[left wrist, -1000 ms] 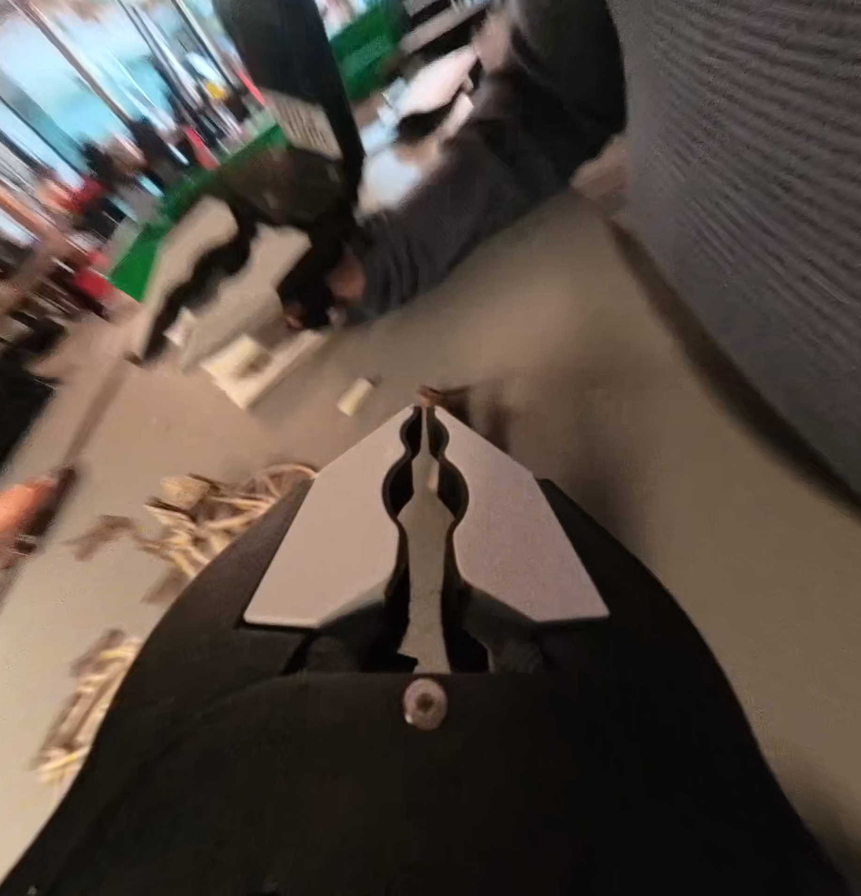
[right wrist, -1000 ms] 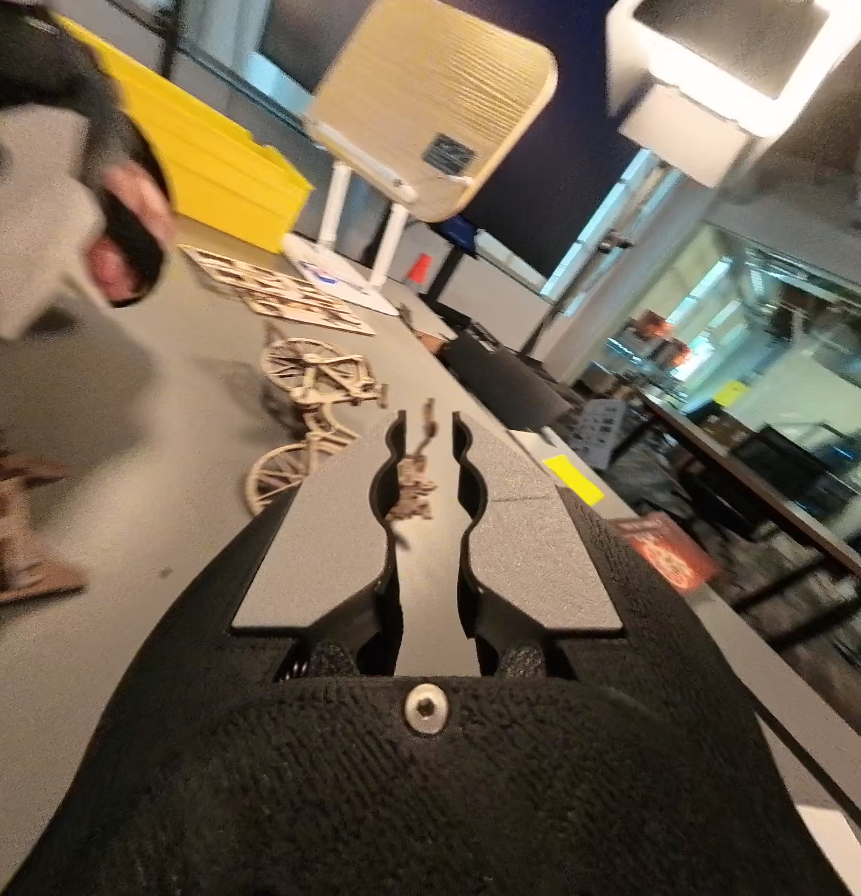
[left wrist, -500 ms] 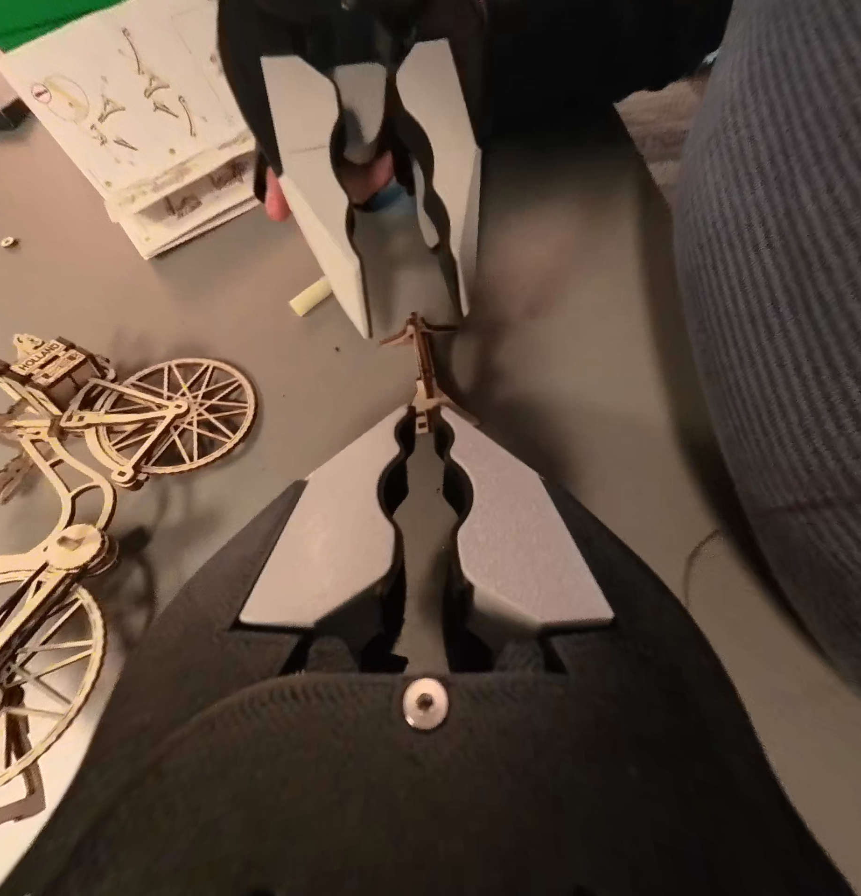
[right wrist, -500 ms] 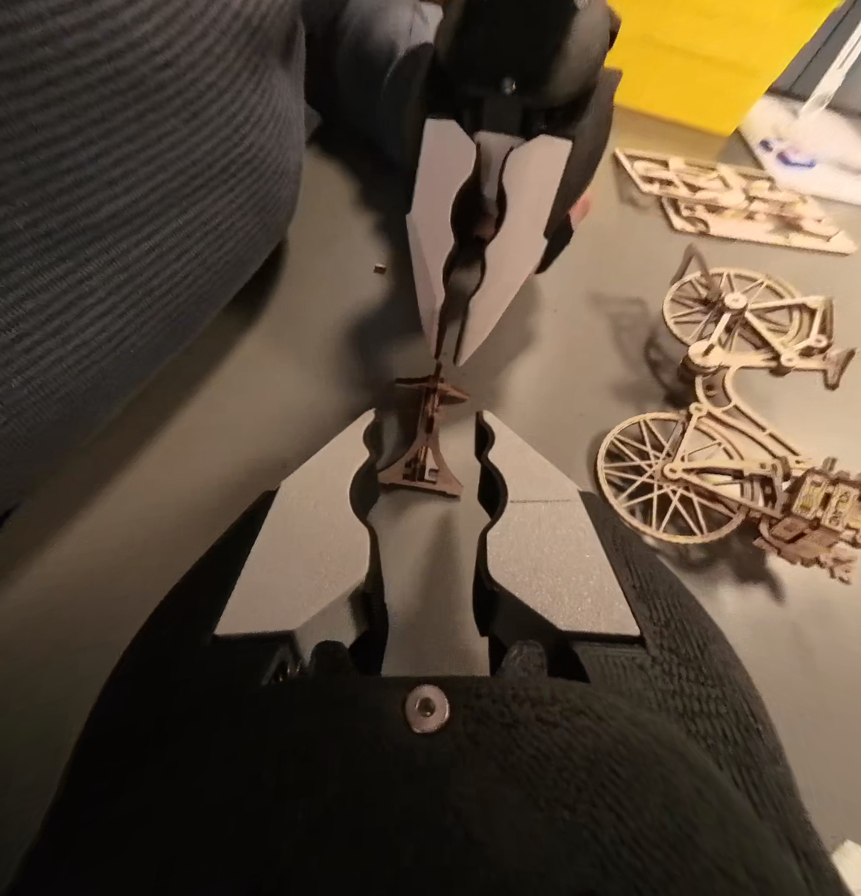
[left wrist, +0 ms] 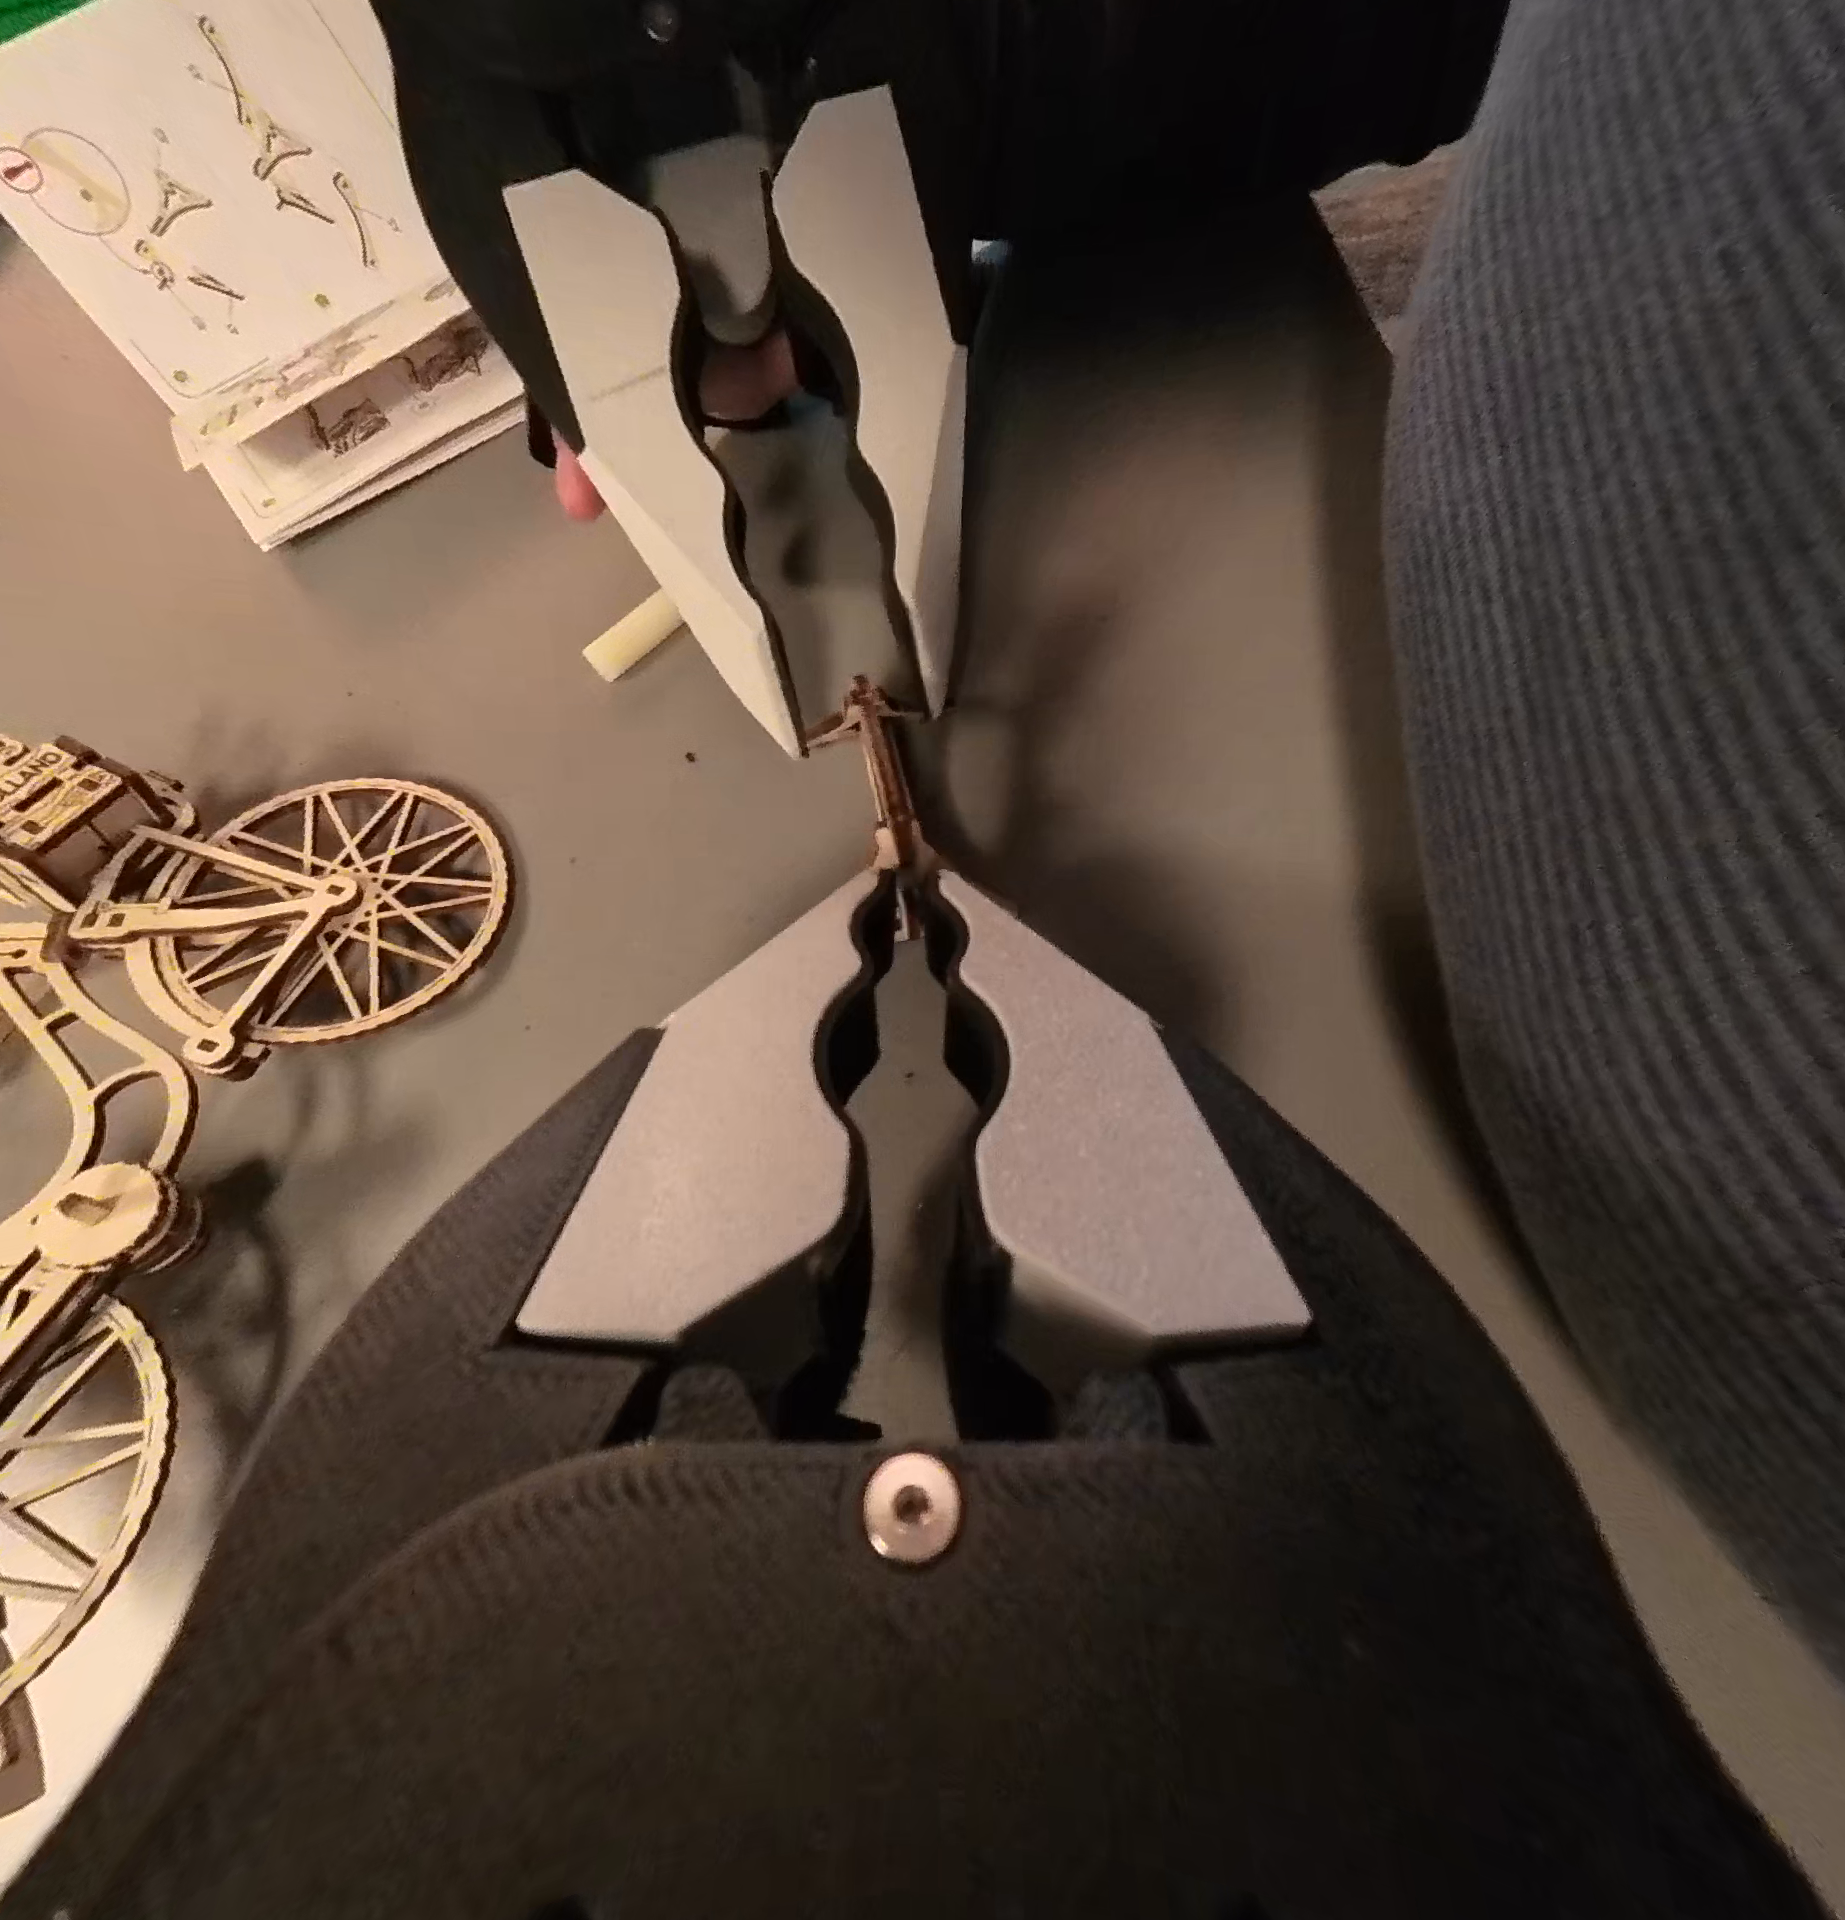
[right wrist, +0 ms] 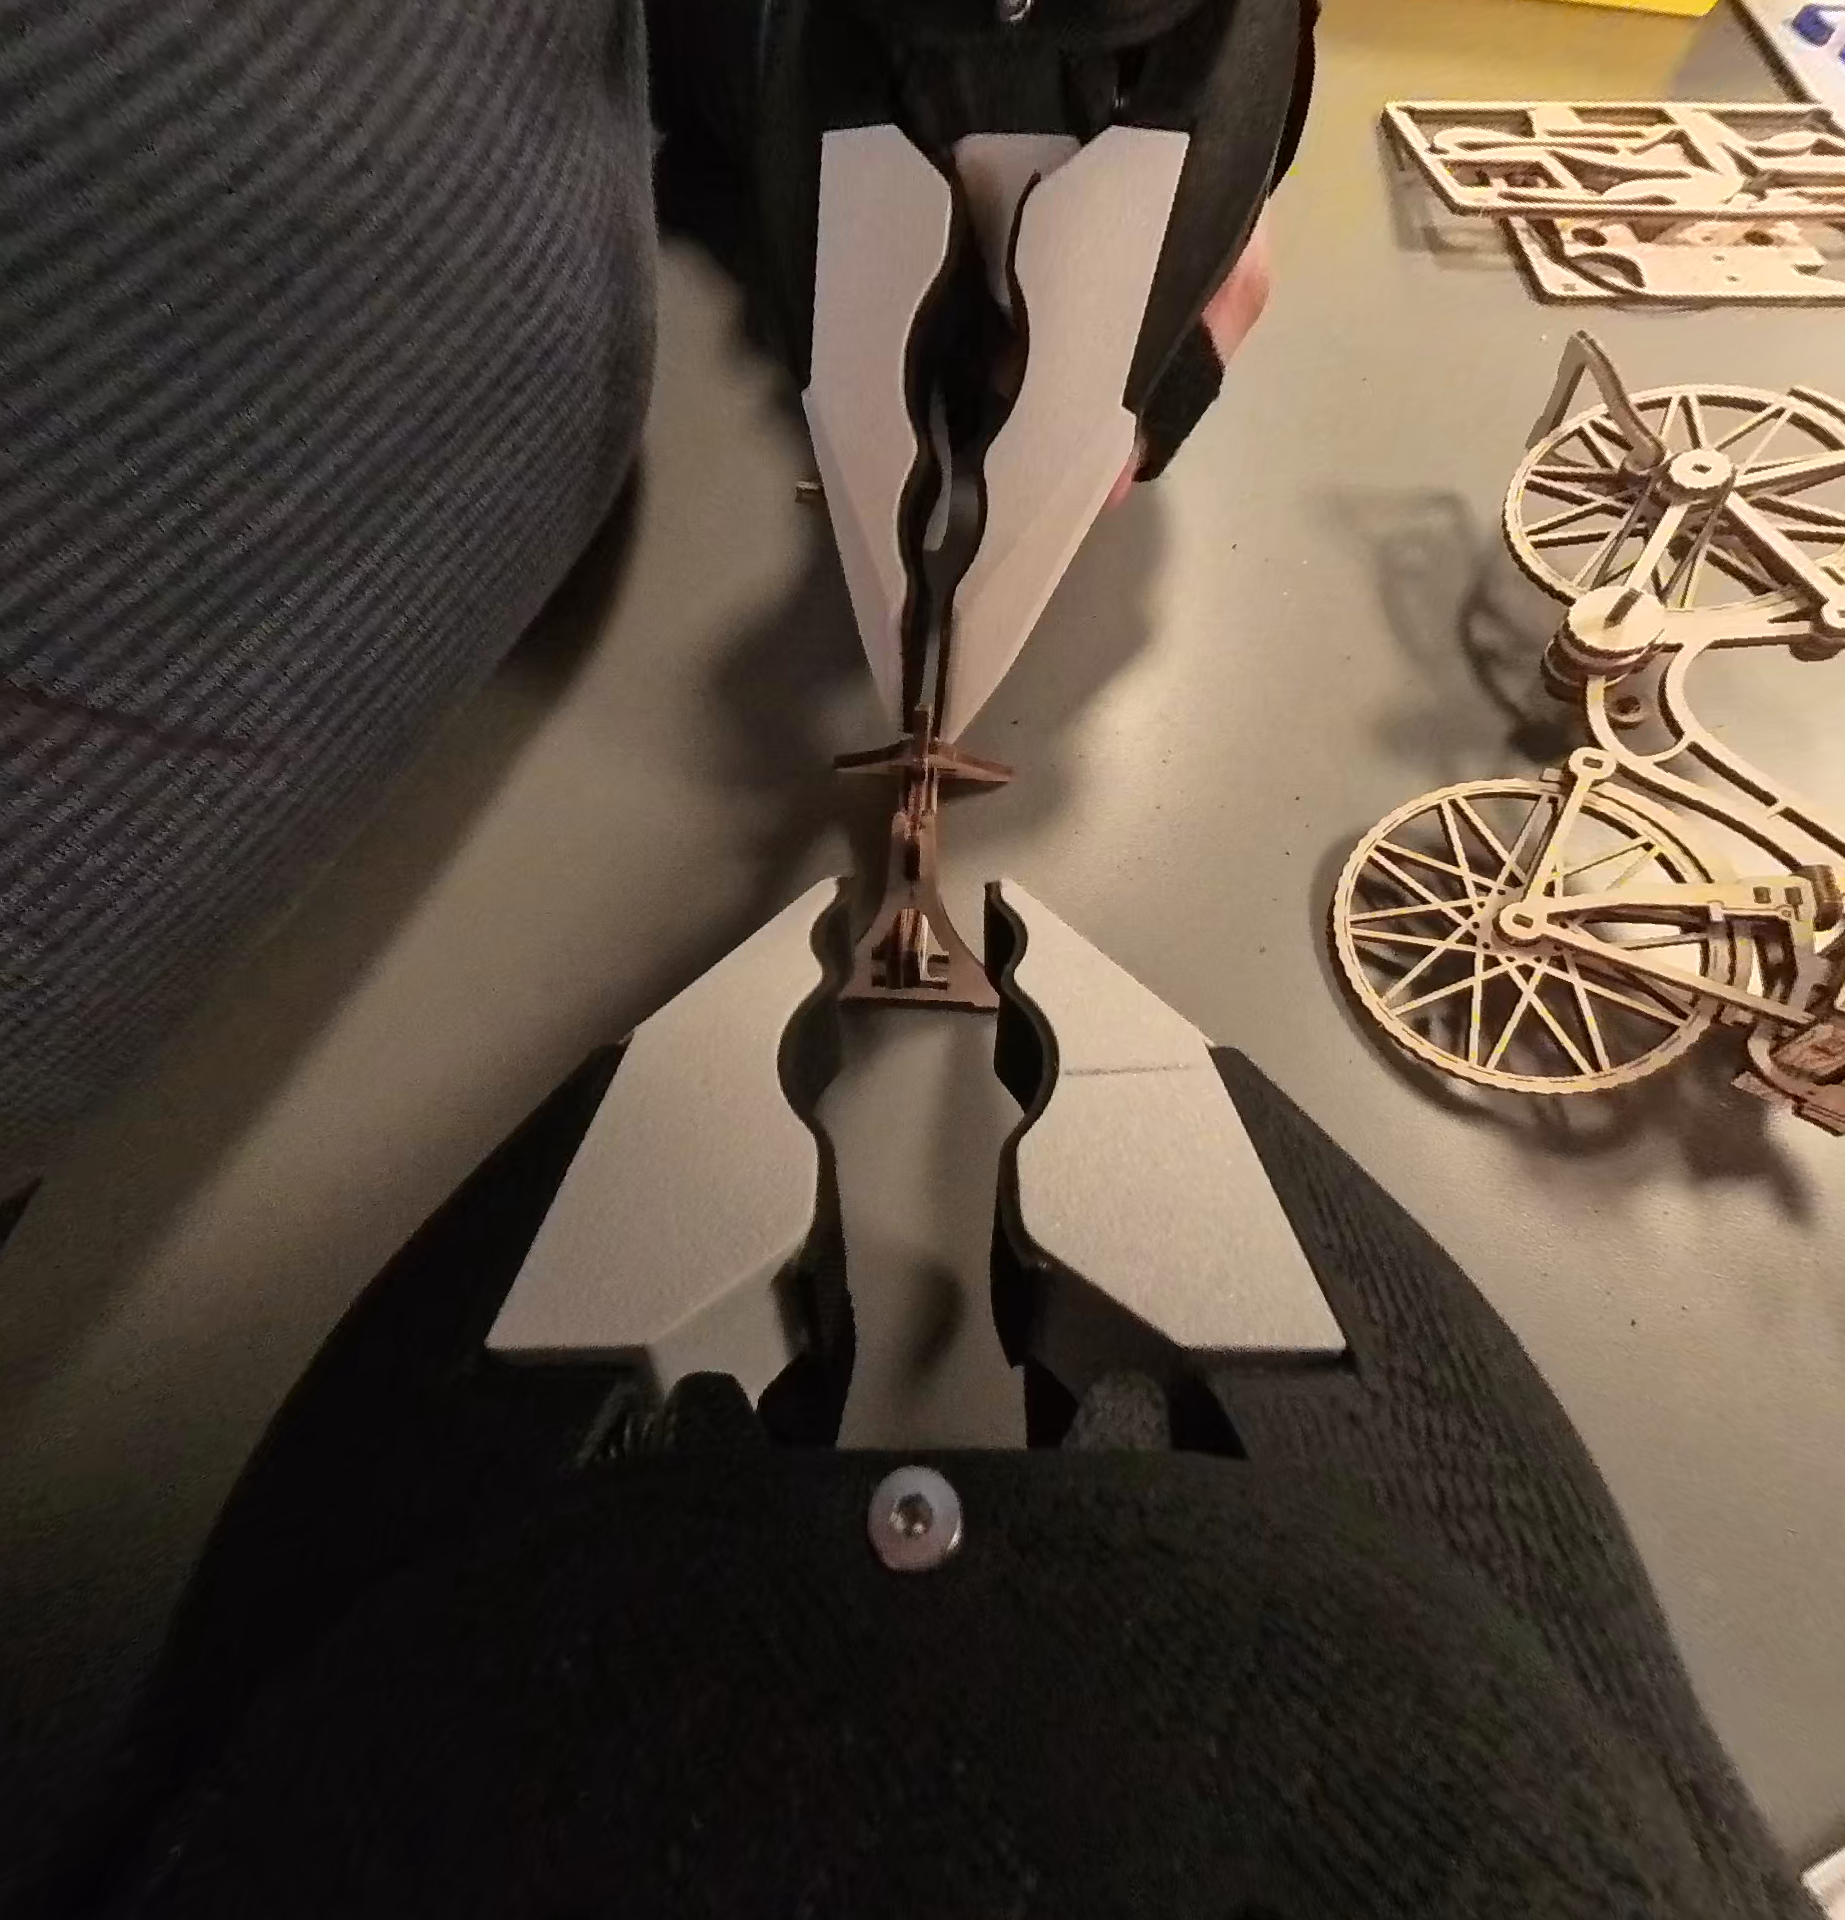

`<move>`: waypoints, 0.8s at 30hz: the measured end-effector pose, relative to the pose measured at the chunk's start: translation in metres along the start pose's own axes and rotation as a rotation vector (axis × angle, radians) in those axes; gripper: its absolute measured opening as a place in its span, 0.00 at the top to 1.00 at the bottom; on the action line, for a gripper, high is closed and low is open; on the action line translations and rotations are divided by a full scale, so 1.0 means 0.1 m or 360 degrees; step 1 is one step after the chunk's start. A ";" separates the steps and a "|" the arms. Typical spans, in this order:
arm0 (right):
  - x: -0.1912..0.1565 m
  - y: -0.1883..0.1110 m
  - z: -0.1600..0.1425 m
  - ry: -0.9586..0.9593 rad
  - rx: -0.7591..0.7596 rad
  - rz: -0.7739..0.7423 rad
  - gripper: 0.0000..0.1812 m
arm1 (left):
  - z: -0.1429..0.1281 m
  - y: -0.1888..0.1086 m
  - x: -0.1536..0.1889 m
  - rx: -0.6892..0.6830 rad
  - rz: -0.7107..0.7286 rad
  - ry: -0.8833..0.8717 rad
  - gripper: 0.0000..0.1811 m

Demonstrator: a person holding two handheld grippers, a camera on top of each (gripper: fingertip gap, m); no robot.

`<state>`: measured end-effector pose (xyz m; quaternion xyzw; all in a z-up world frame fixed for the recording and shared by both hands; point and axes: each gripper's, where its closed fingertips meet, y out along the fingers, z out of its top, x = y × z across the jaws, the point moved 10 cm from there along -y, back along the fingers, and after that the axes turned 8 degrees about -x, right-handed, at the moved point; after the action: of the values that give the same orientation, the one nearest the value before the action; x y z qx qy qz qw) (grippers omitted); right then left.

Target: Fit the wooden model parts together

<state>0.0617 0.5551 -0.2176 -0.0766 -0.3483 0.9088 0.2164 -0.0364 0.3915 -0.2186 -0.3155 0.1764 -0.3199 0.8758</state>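
Observation:
A small dark wooden part (right wrist: 913, 894) with a wide base and a thin crossbar end hangs above the grey table (right wrist: 1261, 1299) between my two grippers. My left gripper (left wrist: 902, 883) is shut on its thin end; it also shows at the top of the right wrist view (right wrist: 923, 717). My right gripper (right wrist: 913, 888) faces it, and the part's wide base fills the gap between its fingers and touches both. In the left wrist view the right gripper (left wrist: 866, 722) shows at the top, over the far end of the part (left wrist: 887, 800).
A built wooden bicycle model (right wrist: 1624, 831) lies on the table beside the grippers, also in the left wrist view (left wrist: 274, 914). An instruction booklet (left wrist: 222, 260), a small cream cylinder (left wrist: 632, 639) and flat wooden part sheets (right wrist: 1645, 197) lie farther off. A person's dark grey sleeve (right wrist: 274, 416) is close alongside. The tips of both grippers are at nearly the same place.
Both views swung from the room down to the table. The grippers came together tip to tip, and the right gripper's fingers narrowed onto the part's base.

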 end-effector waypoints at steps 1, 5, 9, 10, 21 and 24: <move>0.00 0.00 0.00 0.0005 -0.0004 0.0000 0.87 | 0.00 0.00 0.00 -0.0006 0.0000 0.0000 0.98; 0.01 0.01 -0.02 0.0020 -0.0046 0.0007 0.87 | -0.01 0.02 0.01 -0.0042 0.0004 0.0016 0.98; 0.00 0.03 -0.03 0.0015 -0.0096 0.0017 0.87 | -0.02 0.02 -0.01 -0.0061 -0.0003 -0.0025 0.99; 0.00 0.03 -0.03 0.0011 -0.0102 0.0016 0.88 | -0.02 0.02 -0.02 -0.0061 -0.0001 -0.0025 0.99; 0.01 0.02 -0.03 0.0045 -0.0097 0.0024 0.88 | -0.02 0.00 -0.05 -0.0023 0.0019 -0.0074 0.99; 0.01 0.02 -0.03 0.0064 -0.0094 0.0029 0.88 | -0.02 -0.01 -0.05 -0.0003 0.0007 -0.0085 0.99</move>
<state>0.0607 0.5562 -0.2215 -0.1044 -0.3700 0.8983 0.2126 -0.0414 0.3935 -0.2185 -0.3244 0.1541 -0.3092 0.8806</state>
